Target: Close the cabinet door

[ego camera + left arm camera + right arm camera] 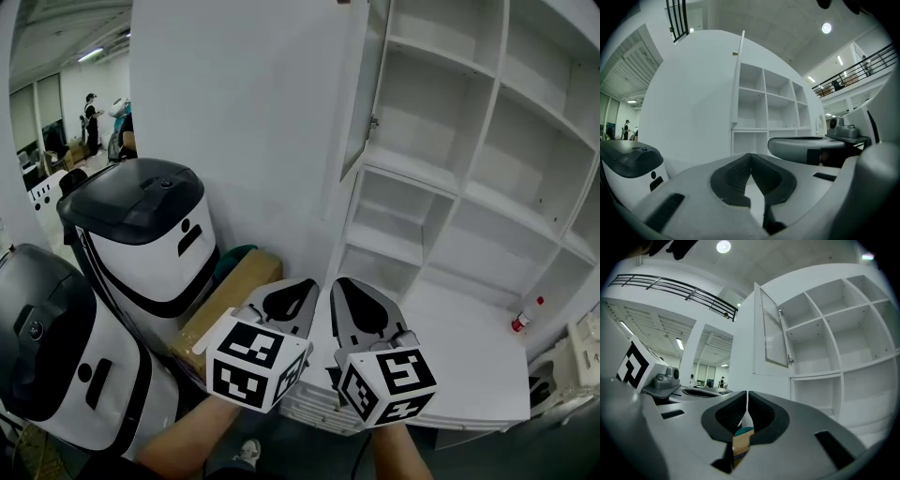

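We hold both pairs of jaws shut and empty, the left gripper (292, 286) and right gripper (349, 284) side by side at lower centre. The cabinet door (361, 103) stands open at upper centre, its long axis upright. The right gripper looks nearer.

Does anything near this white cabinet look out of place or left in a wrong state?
The upper cabinet door stands swung open from the empty shelves. One small red-capped bottle sits alone on the white ledge at the right; whether it stands or lies, I cannot tell.
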A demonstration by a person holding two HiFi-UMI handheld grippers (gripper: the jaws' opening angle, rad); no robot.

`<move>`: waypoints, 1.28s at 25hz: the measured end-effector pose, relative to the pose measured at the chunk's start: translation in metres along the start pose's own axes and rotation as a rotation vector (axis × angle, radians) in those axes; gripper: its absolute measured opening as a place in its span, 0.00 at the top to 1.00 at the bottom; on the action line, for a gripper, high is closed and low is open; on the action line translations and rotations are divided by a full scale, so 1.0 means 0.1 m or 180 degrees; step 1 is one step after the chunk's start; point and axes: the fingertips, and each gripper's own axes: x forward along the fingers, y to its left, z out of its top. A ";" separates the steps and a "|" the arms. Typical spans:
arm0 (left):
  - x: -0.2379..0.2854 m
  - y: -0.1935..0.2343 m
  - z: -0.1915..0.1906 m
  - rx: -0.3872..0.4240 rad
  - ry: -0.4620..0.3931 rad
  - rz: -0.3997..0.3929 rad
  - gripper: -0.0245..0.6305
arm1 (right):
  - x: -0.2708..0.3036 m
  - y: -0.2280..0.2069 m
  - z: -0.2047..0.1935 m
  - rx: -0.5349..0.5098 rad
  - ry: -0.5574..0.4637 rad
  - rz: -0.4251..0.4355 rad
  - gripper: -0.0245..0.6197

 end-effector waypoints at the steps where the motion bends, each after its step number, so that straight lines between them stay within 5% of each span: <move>1: 0.03 0.07 0.04 -0.0002 -0.0015 -0.0024 0.94 | 0.06 0.00 0.04 -0.0009 -0.0015 -0.0022 0.93; 12: 0.32 0.59 0.40 0.0030 -0.0106 -0.0345 0.94 | 0.55 -0.10 0.54 -0.0204 -0.0177 -0.0492 0.92; 14: 0.35 0.67 0.46 0.0036 -0.0140 -0.0392 0.94 | 0.62 -0.07 0.59 -0.0251 -0.0185 -0.0487 0.85; 16: 0.38 0.74 0.52 0.0034 -0.0185 -0.0432 0.94 | 0.70 -0.05 0.63 -0.0268 -0.0180 -0.0493 0.78; 32: 0.63 0.90 0.58 -0.0037 -0.0260 -0.0902 0.94 | 1.06 -0.22 0.75 -0.0325 -0.0244 -0.1259 0.74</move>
